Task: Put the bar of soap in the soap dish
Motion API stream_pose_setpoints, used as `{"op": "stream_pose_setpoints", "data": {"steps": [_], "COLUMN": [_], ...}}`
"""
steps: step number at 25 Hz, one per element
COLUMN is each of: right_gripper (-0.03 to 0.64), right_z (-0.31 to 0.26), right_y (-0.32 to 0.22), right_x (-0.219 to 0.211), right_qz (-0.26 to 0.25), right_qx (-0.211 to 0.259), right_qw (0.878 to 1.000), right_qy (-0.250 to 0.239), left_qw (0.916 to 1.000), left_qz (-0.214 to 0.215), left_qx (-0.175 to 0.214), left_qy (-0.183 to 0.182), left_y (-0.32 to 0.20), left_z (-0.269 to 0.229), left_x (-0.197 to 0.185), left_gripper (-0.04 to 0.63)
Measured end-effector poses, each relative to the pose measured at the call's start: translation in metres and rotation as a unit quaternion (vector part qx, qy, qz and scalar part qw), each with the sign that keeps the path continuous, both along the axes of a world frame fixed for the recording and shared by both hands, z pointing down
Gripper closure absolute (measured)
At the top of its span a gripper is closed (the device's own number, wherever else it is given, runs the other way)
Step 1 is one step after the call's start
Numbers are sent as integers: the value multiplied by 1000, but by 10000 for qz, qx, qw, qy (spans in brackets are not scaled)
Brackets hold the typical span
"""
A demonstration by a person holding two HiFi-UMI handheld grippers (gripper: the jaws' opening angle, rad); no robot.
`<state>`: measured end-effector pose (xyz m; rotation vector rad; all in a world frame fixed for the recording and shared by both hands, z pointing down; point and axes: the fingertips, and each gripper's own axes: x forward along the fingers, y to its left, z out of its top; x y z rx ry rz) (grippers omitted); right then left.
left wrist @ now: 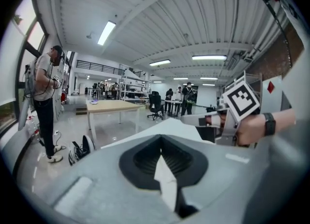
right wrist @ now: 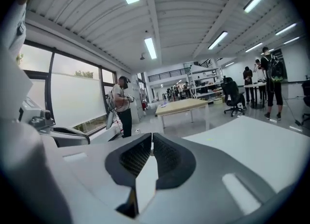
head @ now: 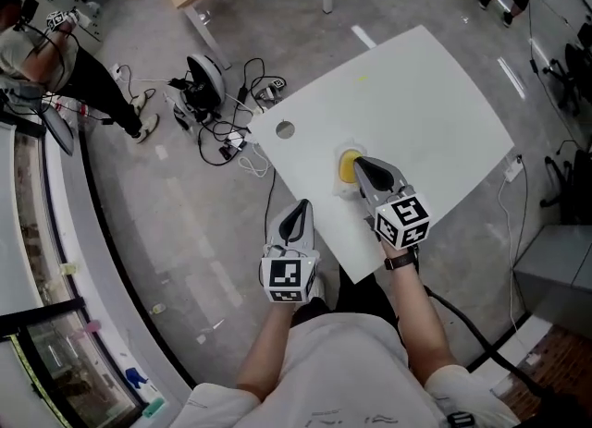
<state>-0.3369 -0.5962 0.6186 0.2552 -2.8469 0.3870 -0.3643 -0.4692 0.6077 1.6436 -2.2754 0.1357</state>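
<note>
Both pairs of jaws are closed on nothing: the right gripper (head: 359, 164) hangs with its tips just beside the yellow bar of soap (head: 348, 167), while the left gripper (head: 302, 206) hovers off the near edge of the white desk (head: 416, 93). That bar seems to lie already in the pale soap dish (head: 343, 190), though the right gripper covers part of it and the dish's outline is faint. With the tips so near, I judge a careless sideways swing could clip the slick bar or nudge the light dish toward the desk's near edge
</note>
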Motion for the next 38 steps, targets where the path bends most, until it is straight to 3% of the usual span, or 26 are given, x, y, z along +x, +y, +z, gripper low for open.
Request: {"op": "stream_pose_setpoints", "data": {"steps": [5,11,14,18,21,26,31,38], "right_gripper": [606,606,606,606,606,606,606,606], "right_z": [-58,-88,-98,-119,-139,-154,-151,-137], "right_y": [26,101,131,160,180,229,306,378], "right_x": [42,85,107,138,161,204,267,343], "right_qz": [607,945,1115,1350,1397,1176,873,1246], "right_qx": [279,1156,947,318,352,527,964,583], "right_qw": [9969,9887,9886,9867,9837,9841,9860,9841], "right_qy": [-427,-149,-342,-850,-1078,-1224,-1048,-1120], "left_qw": [9975,9919,9890,9862,9839,9832,9833,9887], "left_qz": [274,670,795,792,778,811,820,841], "left_qx": [568,1026,1199,1389,1524,1515,1405,961], "left_qy": [-328,-336,-353,-435,-518,-620,-818,-786], "left_y": [14,49,66,88,104,148,212,303], "left_z": [-39,-91,-105,-117,-124,-125,-115,-97], "left_x": [12,46,67,90,110,158,227,302], "left_gripper": [597,597,597,597,597,597,597,597]}}
